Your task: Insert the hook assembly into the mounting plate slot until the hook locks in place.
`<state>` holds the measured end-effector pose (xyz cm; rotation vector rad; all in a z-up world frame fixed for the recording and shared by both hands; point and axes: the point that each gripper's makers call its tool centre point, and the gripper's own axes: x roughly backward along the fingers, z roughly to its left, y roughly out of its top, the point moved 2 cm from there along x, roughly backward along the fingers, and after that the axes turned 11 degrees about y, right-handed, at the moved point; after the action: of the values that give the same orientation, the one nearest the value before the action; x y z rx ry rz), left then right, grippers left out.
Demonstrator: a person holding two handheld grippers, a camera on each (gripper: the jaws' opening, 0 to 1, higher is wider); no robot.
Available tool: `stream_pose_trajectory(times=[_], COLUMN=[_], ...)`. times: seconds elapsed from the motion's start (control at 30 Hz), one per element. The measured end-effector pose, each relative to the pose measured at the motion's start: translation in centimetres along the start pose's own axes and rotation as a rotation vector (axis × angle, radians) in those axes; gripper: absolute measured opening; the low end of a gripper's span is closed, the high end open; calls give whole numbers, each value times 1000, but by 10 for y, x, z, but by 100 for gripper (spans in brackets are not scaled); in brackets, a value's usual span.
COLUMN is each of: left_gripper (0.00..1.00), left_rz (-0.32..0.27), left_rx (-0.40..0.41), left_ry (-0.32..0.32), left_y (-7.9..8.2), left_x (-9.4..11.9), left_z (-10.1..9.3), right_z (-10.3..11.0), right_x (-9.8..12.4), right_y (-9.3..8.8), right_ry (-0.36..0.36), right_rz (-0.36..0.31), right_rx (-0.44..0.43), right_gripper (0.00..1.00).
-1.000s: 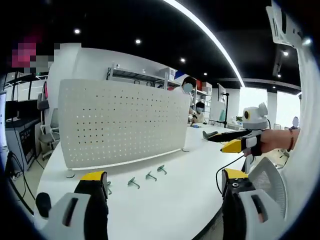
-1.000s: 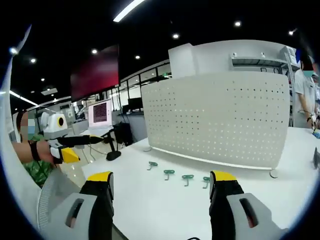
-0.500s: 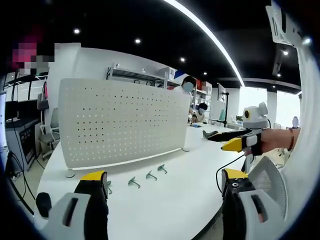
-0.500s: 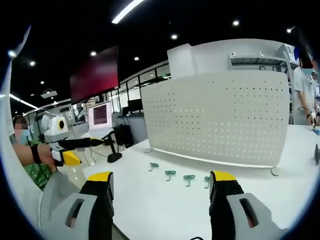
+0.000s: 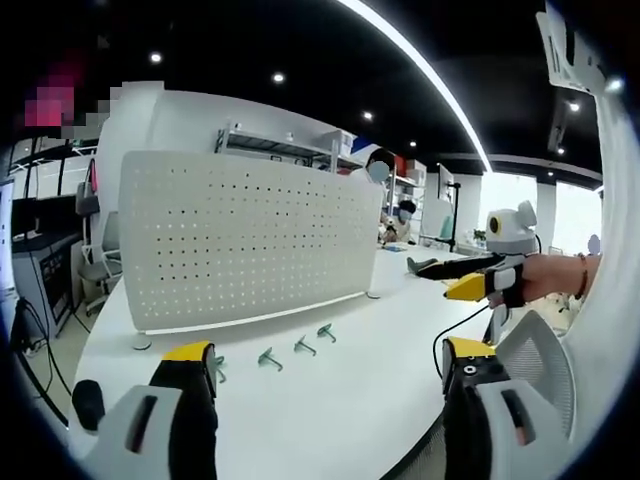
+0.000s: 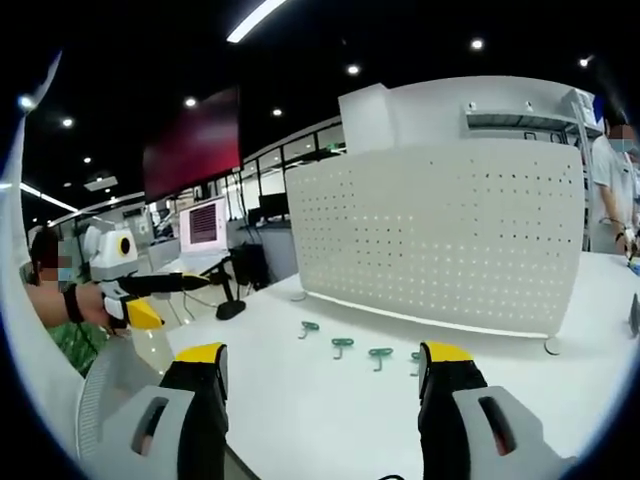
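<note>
While both grippers, left & right, gape empty, green hooks lie ahead, pegboard upright beyond.

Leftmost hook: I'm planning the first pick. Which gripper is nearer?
Left. Left gripper has the hook beside its jaw; for the right gripper it's the row's far end.

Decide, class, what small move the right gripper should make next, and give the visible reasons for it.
Probably lower the right gripper, jaws open and empty, toward the green hooks lying in a row on the white table before the upright pegboard. No hook is held yet, and none shows on the board. The left gripper is open and empty too.
</note>
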<state>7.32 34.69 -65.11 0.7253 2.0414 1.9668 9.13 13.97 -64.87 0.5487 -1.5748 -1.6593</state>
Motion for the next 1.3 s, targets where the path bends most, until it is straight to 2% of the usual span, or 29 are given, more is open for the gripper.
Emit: stream_pose_trajectory(times=[1.1, 1.3], left_gripper=[94, 93], left_rz=[38, 49], left_rx=[12, 4], left_ry=[-37, -49], left_y=[-14, -16], left_x=[-13, -12], left_z=[-3, -6], right_z=[0, 2], right_x=[0, -3], right_y=[-4, -8], right_ry=[-18, -3], right_rz=[14, 46], right_rx=[1, 19], right_gripper=[77, 76])
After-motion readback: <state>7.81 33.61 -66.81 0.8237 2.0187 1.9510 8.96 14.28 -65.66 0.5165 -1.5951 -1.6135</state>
